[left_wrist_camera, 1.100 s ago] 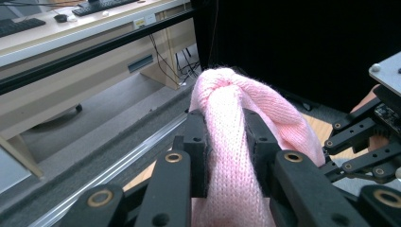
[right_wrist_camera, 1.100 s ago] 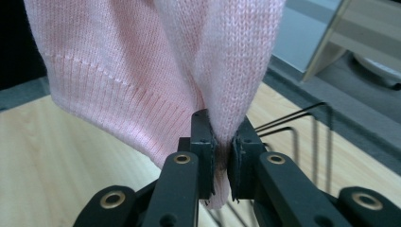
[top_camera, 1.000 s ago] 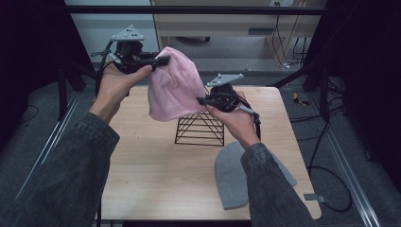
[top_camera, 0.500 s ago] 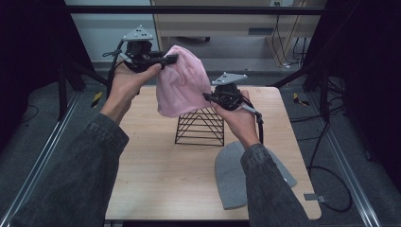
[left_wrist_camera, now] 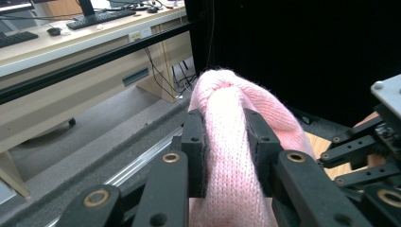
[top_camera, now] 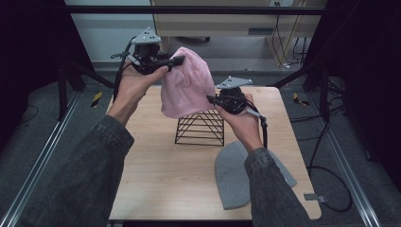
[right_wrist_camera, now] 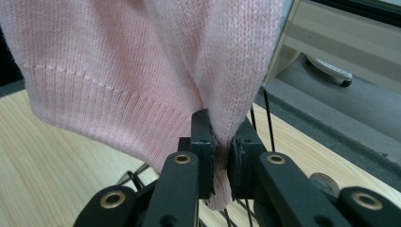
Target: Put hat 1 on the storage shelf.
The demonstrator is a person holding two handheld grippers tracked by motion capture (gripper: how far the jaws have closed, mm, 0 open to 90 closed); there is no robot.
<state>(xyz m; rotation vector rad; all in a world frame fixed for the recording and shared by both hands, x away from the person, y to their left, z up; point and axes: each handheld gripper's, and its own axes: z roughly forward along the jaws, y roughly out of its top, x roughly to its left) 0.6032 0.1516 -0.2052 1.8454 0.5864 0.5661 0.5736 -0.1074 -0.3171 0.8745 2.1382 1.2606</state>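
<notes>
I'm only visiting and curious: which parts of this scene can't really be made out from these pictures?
- Top of the black wire rack: high view, hidden behind the pink knitted beanie.
- Grey knitted beanie: high view, partly covered by the person's right sleeve.
- Pink beanie's top: right gripper view, cut off by the upper edge.
- Left hand-held gripper: pads buried in knit.

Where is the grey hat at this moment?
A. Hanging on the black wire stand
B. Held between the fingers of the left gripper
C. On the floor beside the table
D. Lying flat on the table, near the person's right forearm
D: the grey hat lies flat on the table, while both grippers hold the pink hat.
</notes>
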